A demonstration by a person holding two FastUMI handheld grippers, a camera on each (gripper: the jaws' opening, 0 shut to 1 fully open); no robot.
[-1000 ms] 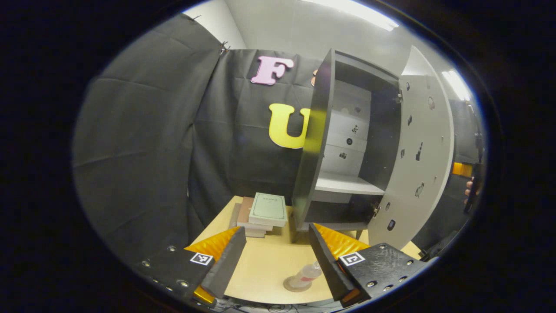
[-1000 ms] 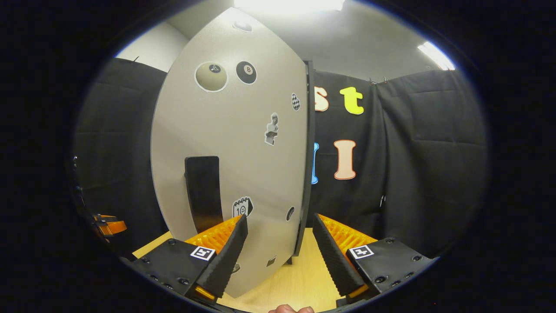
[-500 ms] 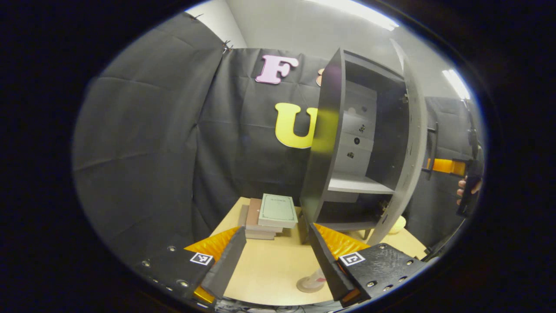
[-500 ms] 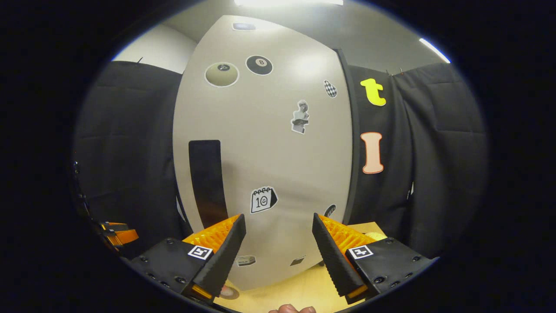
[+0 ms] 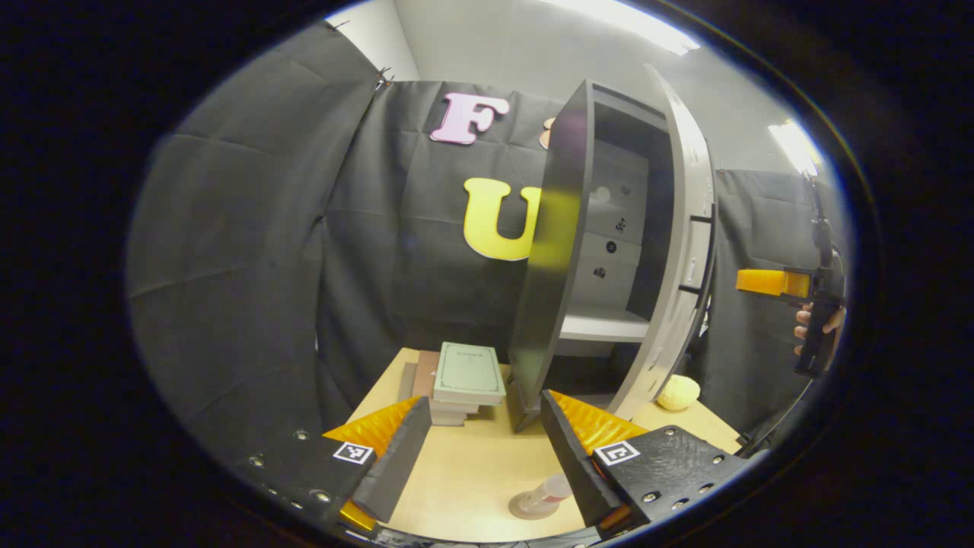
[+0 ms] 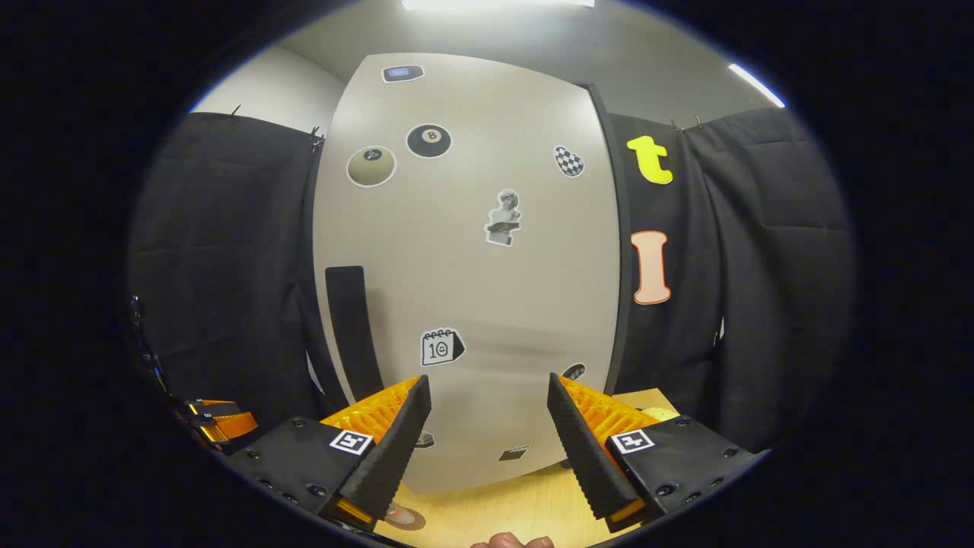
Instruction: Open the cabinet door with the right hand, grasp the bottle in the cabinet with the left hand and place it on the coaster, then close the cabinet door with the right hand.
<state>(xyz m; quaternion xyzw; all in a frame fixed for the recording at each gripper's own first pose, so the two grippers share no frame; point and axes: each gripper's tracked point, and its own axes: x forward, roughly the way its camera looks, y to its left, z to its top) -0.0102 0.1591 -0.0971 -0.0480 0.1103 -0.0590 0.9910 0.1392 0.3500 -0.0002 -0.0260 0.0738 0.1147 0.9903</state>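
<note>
Right gripper view: right tool (image 6: pixel 487 426) gapes empty before the nearly shut cabinet door (image 6: pixel 472 266). Left tool (image 5: pixel 479 449) idles wide, bottle (image 5: pixel 552 491) on coaster (image 5: pixel 529 508); one last push remains.

Black cloth walls (image 5: pixel 251 251) hang in soft folds around a booth, pinned at the top corners. Above the cloth rises a plain pale grey room wall (image 5: pixel 487 46). Long bright ceiling light strips (image 5: pixel 631 23) glow overhead, with another at the right edge. A light wooden table (image 5: pixel 472 472) fills the bottom of the left gripper view. At its far edge, against the cloth, lies a small stack of books (image 5: pixel 460 384), the top one pale green.
</note>
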